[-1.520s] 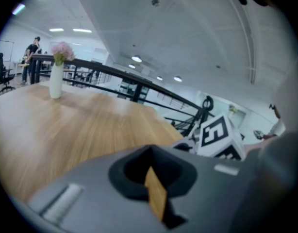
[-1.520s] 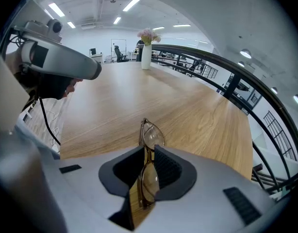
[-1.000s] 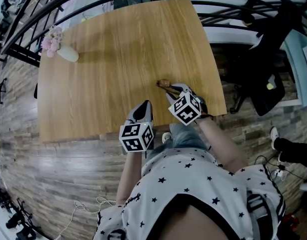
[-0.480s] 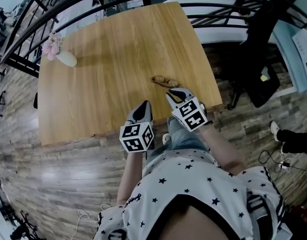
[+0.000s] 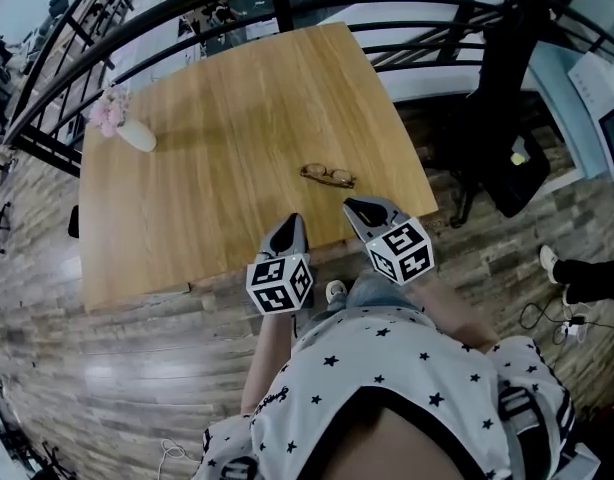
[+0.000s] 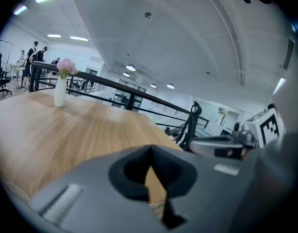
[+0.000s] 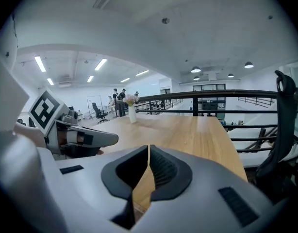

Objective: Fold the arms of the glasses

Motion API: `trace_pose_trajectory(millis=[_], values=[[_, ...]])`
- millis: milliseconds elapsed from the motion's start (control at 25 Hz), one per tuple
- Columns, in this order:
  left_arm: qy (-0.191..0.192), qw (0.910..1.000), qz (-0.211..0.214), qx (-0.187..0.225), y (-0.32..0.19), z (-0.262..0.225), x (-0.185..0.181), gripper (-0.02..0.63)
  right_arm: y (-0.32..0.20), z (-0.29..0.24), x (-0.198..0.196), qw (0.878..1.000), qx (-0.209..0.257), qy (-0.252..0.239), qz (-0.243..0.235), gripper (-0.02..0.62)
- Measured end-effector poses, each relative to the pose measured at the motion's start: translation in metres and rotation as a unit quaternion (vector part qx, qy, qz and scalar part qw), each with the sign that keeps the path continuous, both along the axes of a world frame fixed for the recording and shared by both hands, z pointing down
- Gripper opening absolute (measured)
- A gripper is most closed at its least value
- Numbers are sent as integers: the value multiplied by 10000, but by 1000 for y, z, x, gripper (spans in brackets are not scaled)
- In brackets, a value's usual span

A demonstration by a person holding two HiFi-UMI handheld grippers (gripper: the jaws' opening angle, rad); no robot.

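The glasses [image 5: 328,175] lie on the wooden table [image 5: 217,128], in its near right part, touching neither gripper. The right gripper [image 5: 351,205] hangs just short of them over the table's near edge. Its 2 jaws are pressed together at the tips, with nothing between the ribbed pads. The left gripper [image 5: 294,220] is beside it, further left and also at the near edge, its 2 jaws closed tip to tip and empty. The glasses are too small to tell whether their arms are folded. A white vase of pink flowers [image 5: 135,134] stands near the far left corner, well apart from the glasses. A black railing [image 5: 283,6] runs behind the table, and a black chair [image 5: 502,98] stands to its right.
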State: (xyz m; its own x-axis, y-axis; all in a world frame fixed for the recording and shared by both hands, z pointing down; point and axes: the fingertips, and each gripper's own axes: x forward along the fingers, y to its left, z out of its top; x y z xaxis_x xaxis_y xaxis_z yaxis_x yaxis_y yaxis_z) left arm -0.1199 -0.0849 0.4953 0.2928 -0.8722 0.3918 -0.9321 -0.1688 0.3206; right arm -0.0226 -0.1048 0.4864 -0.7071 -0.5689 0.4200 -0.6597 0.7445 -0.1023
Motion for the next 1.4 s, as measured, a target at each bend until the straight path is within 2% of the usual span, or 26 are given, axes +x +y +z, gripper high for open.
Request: trace_pose_trajectory(millis=[440,720,920,1200,1400], values=[[-74,9997,-236,83,21,-14,12,6,23,-20,23,9995,192,-234,-104,25],[-59,9991,-414,32,56,-21,33,6,56,-29,43,9988,194,-340,-311,25],[-13,9980,-599,186,81,-29,50,6,76,-39,56,9978,307,-396,-431,25],[-36,9982,-557,210,106,-30,73,6,99,-41,73,9967,365,-453,-560,25],[-57,9985,-502,217,112,-33,86,6,105,-43,85,9970,380,-477,-483,25]])
